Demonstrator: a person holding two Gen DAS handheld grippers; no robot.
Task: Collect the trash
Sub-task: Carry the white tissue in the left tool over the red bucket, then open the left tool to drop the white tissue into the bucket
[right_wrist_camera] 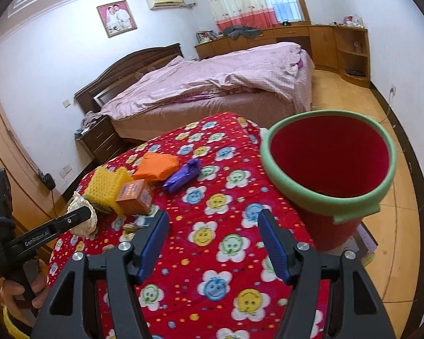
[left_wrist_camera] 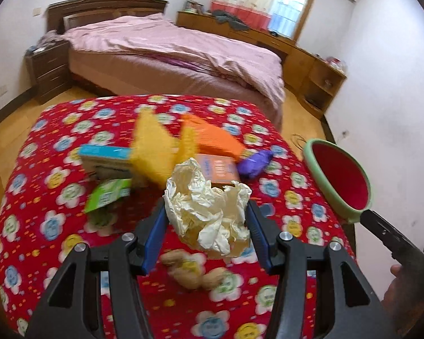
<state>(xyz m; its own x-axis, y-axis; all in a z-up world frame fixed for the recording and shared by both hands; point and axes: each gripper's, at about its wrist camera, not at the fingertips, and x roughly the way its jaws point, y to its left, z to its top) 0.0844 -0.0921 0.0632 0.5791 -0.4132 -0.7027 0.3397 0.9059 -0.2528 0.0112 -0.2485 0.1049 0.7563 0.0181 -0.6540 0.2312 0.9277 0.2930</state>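
Crumpled paper wad (left_wrist_camera: 207, 209), cream-white, clamped between the blue pads of the left hand-held gripper (left_wrist_camera: 206, 220). Wad is lifted off the table (left_wrist_camera: 42, 197), above the red flowered cloth (left_wrist_camera: 291, 197). In the right wrist view the same wad (right_wrist_camera: 82, 212) shows at the tip of the left hand-held gripper (right_wrist_camera: 70, 220), at the left edge of the table (right_wrist_camera: 212, 240).

Just behind the wad: orange carton (left_wrist_camera: 219, 169), a yellow knitted piece (left_wrist_camera: 152, 149) and an orange knitted piece (left_wrist_camera: 212, 135), both blurred. Left of the wad: a blue-and-white box (left_wrist_camera: 107, 161) and a green packet (left_wrist_camera: 110, 193). Right of the orange carton: purple wrapper (left_wrist_camera: 254, 161). Below the wad, on the cloth: tan lumps (left_wrist_camera: 192, 271), blurred, kind not clear.

Right of the wad, off the table's right edge: red bucket (left_wrist_camera: 342, 180) with a green foam rim. In the right wrist view the bucket (right_wrist_camera: 329, 166) stands just beside the table's right edge, mouth up, apparently empty inside.

Right hand-held gripper (right_wrist_camera: 212, 243): jaws wide apart, nothing between them, over the cloth and left of the bucket.

Behind the table: bed (right_wrist_camera: 212, 84) with pink cover.
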